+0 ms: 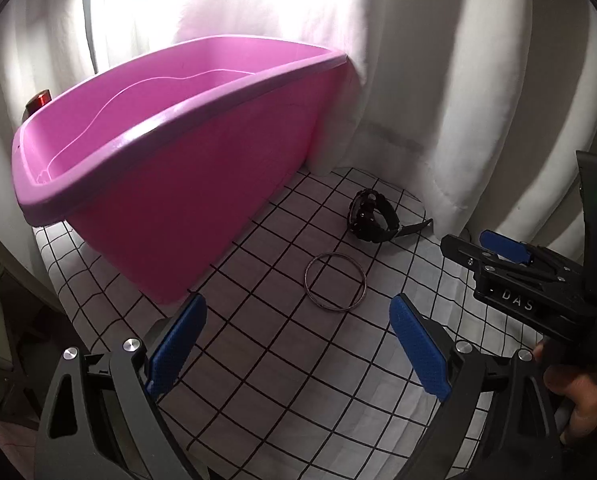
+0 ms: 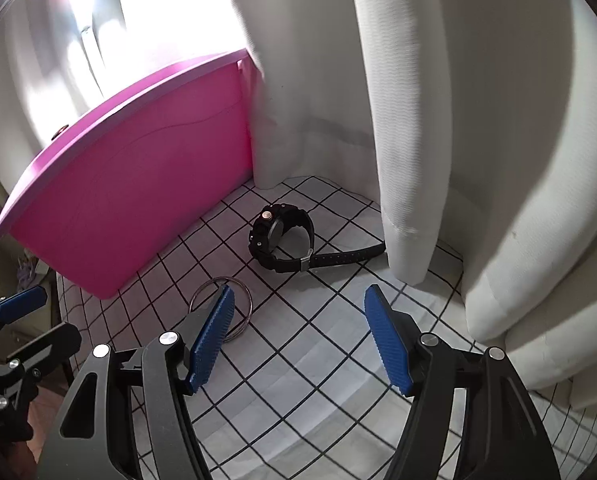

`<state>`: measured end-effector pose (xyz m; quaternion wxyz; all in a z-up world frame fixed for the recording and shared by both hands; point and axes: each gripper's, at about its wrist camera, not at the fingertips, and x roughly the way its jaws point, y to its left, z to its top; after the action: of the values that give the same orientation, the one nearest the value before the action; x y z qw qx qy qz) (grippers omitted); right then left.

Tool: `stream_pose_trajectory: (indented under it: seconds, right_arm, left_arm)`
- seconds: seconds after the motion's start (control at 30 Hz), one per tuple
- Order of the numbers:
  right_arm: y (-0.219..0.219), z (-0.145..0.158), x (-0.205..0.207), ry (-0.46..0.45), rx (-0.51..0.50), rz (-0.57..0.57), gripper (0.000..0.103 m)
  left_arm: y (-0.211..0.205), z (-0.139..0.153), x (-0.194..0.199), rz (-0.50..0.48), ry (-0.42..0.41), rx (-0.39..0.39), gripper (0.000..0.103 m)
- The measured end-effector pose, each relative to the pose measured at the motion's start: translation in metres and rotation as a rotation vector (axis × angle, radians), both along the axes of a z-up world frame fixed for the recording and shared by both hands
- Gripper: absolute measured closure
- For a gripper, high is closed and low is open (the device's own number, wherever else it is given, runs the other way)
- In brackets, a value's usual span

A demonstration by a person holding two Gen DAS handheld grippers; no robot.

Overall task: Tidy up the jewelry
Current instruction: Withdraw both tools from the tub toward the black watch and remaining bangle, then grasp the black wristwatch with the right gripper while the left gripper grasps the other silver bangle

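A thin metal bangle (image 1: pixel 336 282) lies flat on the white checked cloth (image 1: pixel 282 364), just beyond my left gripper (image 1: pixel 298 312). That gripper is open, nothing between its blue pads. Farther back lies a black wristwatch (image 1: pixel 372 216) with its strap trailing right. In the right wrist view the wristwatch (image 2: pixel 286 240) sits ahead of my right gripper (image 2: pixel 300 294), which is open and empty. The bangle (image 2: pixel 242 304) lies partly behind its left pad (image 2: pixel 212 340). A pink plastic tub (image 1: pixel 170 152) stands on the left; what shows of its inside is bare.
White curtains (image 1: pixel 438 80) hang close behind and to the right of the cloth. The tub (image 2: pixel 130 184) blocks the left side. A hand (image 1: pixel 578 396) holds the right gripper at the right edge of the left wrist view. A small red object (image 1: pixel 42 100) sits behind the tub.
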<state>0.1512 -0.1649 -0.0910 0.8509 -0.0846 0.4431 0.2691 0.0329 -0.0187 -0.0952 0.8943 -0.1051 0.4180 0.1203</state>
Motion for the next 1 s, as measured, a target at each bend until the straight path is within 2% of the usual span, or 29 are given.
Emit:
stream_pose_trajectory:
  seconds: [0.23, 0.47, 0.77, 1.0]
  right_arm:
    - [0.014, -0.029, 0.033, 0.016, -0.030, 0.209, 0.038]
    - [0.028, -0.052, 0.057, 0.015, -0.079, 0.342, 0.038]
    - [0.036, -0.066, 0.074, 0.018, -0.077, 0.439, 0.038]
    - [0.042, -0.077, 0.086, 0.034, -0.052, 0.457, 0.038]
  left_arm:
    - [-0.008, -0.049, 0.024, 0.141, 0.053, -0.016, 0.012]
    - [-0.005, -0.079, 0.042, 0.255, 0.073, -0.020, 0.012]
    - [-0.015, -0.095, 0.058, 0.269, 0.066, -0.042, 0.012]
    - [-0.026, -0.101, 0.069, 0.247, 0.068, -0.043, 0.012]
